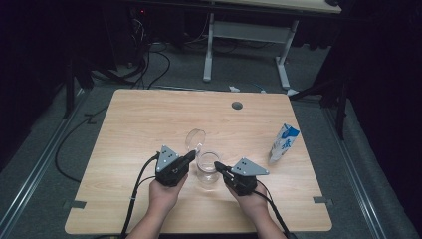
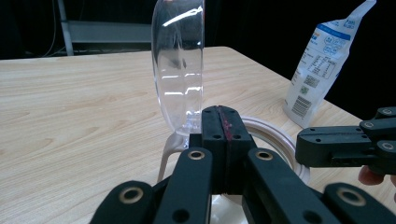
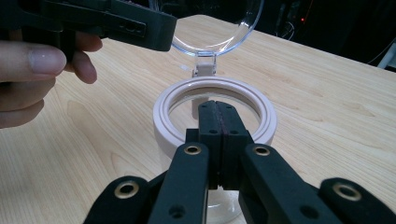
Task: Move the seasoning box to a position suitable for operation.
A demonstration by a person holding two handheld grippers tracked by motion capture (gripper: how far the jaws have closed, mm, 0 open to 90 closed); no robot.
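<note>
A clear glass jar [image 1: 208, 174] with a pale rim [image 3: 264, 116] stands near the front middle of the wooden table [image 1: 149, 119]. Its hinged clear lid [image 1: 195, 139] is swung up and stands open behind it. My left gripper [image 1: 193, 155] is shut, its tips by the rim's left side near the lid's hinge [image 2: 219, 112]. From the right, my right gripper [image 1: 217, 165] is also shut, its tips at the rim's near edge [image 3: 217, 106]. Nothing shows between either pair of jaws. The lid [image 2: 180, 65] rises just beyond the left jaws.
A white and blue pouch [image 1: 283, 143] stands upright at the table's right side. A round cable hole [image 1: 237, 105] lies near the far edge. Beyond the table are another desk's white legs [image 1: 208, 55] and floor cables [image 1: 149, 64].
</note>
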